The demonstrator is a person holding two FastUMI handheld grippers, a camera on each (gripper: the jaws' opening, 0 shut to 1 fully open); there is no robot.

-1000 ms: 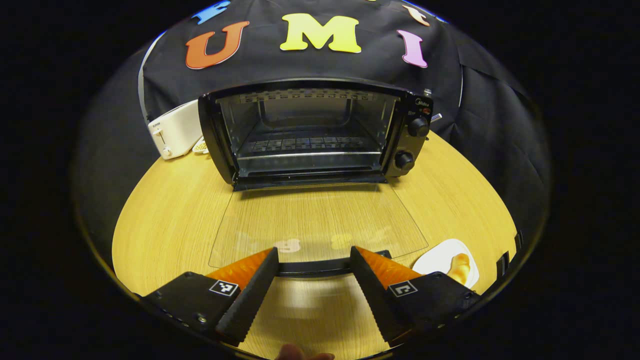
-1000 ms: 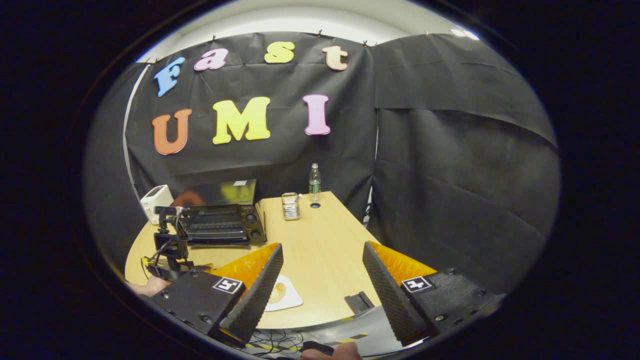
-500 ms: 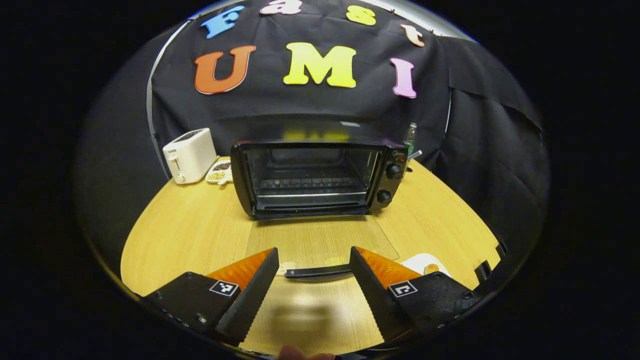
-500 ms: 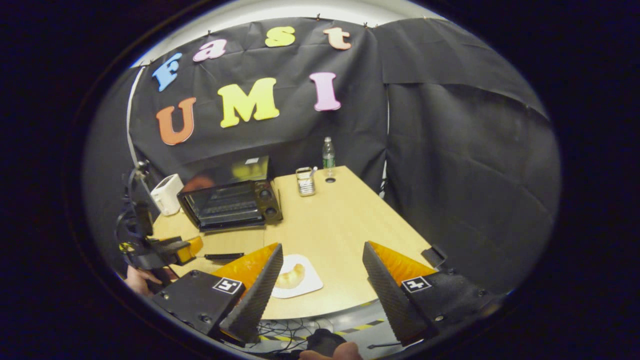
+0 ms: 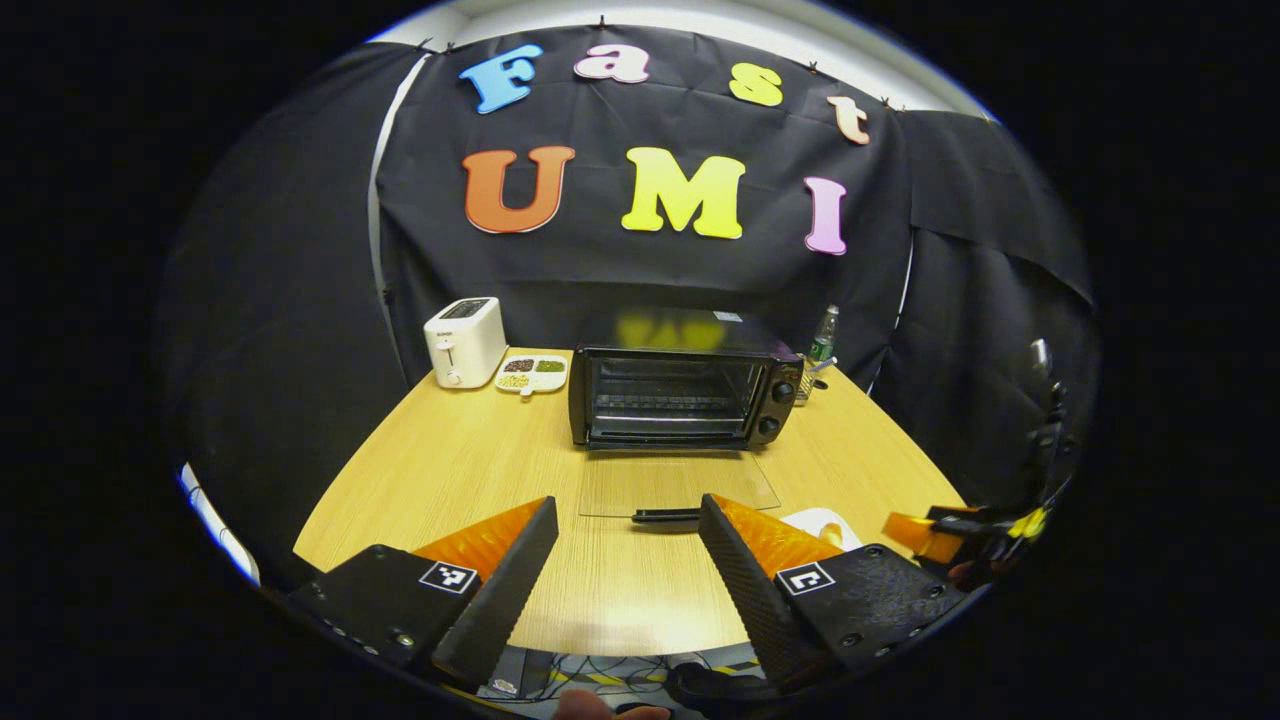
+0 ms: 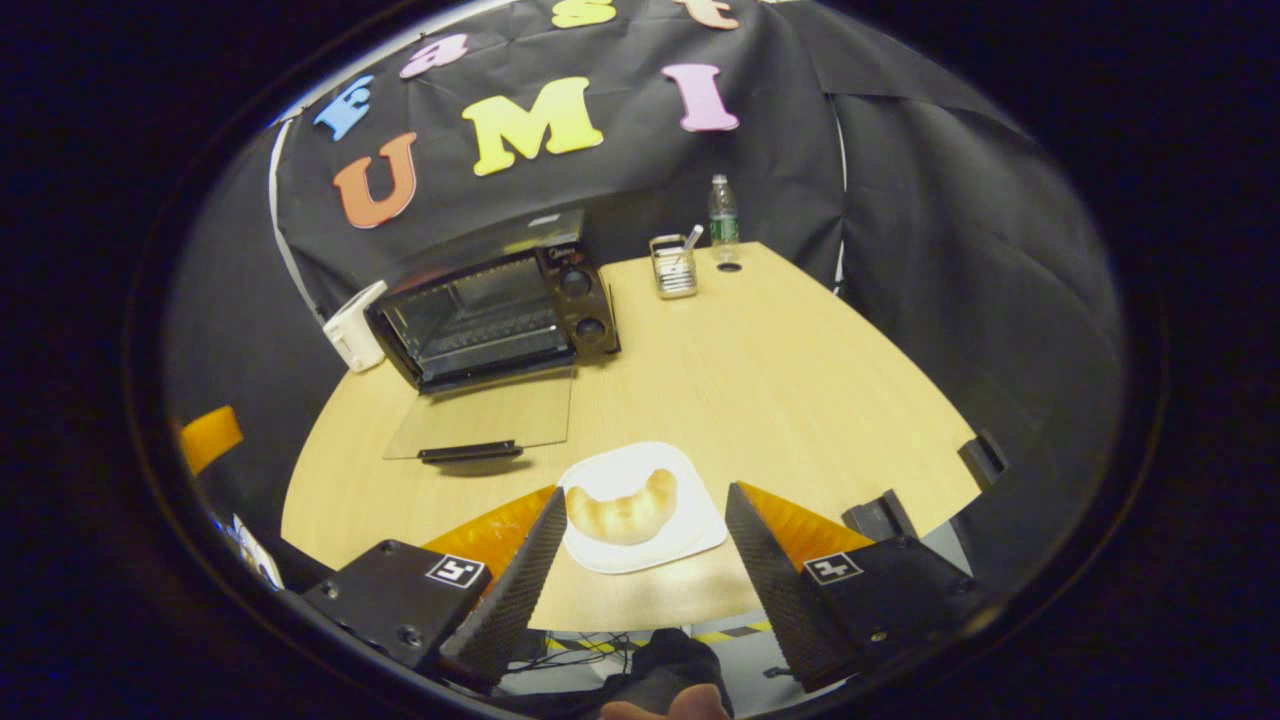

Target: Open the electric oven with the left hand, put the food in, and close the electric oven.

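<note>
Ahead of the left gripper [image 5: 628, 560], well beyond its fingertips, the electric oven [image 5: 683, 398] stands on the wooden table [image 5: 450, 480] with its glass door [image 5: 678, 485] folded flat down onto the tabletop. The door's dark handle [image 5: 666, 516] lies nearest the gripper, just past the tips and between them. That gripper is spread wide and holds nothing. Seen from the right gripper view, the oven [image 6: 495, 315] sits far off to the upper left, its door [image 6: 487, 420] lying open toward the near edge.

The food, a croissant [image 6: 622, 508], rests on a white plate [image 6: 690, 528] directly between the fingers of the right gripper [image 6: 640, 560] and a little beyond them; the fingers stand wide apart, touching neither plate nor pastry. In the left gripper view the plate [image 5: 812, 521] peeks out behind the right-hand finger.

Left of the oven stand a white toaster [image 5: 464, 341] and a divided snack tray [image 5: 532, 373]. A water bottle [image 6: 722, 212] and a small metal holder [image 6: 673, 267] stand behind the oven on its right side, at the table's back edge.
</note>
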